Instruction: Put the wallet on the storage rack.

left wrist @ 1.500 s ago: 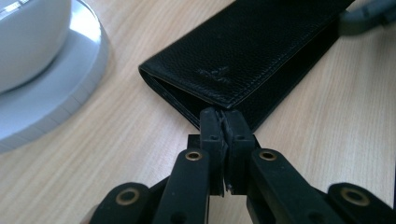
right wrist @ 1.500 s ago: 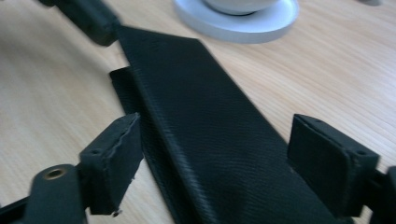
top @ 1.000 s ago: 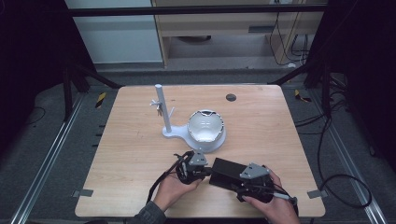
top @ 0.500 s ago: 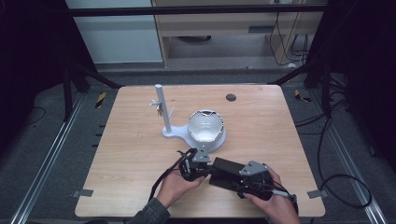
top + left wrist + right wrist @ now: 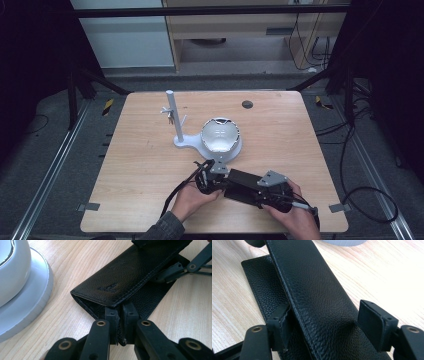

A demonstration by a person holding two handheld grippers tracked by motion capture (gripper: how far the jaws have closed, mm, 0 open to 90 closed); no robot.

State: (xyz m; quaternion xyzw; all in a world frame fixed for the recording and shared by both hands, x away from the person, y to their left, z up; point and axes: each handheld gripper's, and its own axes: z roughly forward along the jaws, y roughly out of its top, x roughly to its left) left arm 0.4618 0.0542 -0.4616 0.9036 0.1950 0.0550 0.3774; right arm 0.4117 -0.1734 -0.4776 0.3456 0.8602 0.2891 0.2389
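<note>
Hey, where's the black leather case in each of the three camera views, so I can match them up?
High view: black leather case, near table edge, between both grippers.
Left gripper view: case from centre to upper right, its edge pinched in the jaws.
Right gripper view: case runs up the middle, between the spread jaws.
Shared landmark: round white base.

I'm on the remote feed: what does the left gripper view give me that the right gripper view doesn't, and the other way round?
Left gripper view: the left gripper has its jaws shut on a thin flap of the black leather case, beside the white round base and the white bowl-shaped piece that sits on it.

Right gripper view: the right gripper has its jaws spread wide on either side of the case's upper flap; the right jaw stands clear of the leather, and contact at the left jaw is hard to judge.

Both: the case and the wooden table.
</note>
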